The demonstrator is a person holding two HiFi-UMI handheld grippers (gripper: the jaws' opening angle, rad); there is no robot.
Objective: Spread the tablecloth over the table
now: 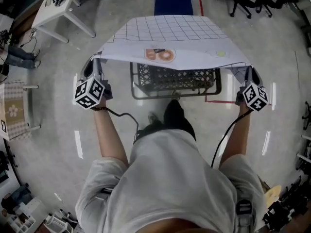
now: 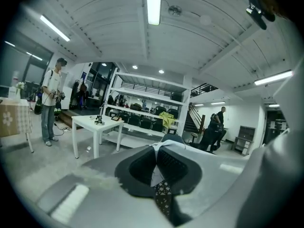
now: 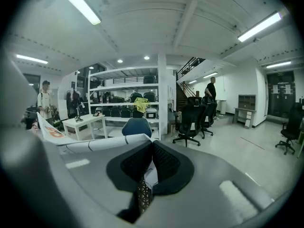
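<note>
Between fingers of left gripper (image 2: pixel 156 151) and of right gripper (image 3: pixel 152 146): tablecloth (image 1: pixel 170 30) corners, both pairs clamped tight; cloth spans ahead, over table (image 1: pixel 160 76).

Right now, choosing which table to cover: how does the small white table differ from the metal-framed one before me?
The small white table stands uncovered at the far left; the metal-framed table sits beneath the white gridded tablecloth. The white table shows a solid top; the metal-framed table shows black mesh. Both stand on the grey floor.
</note>
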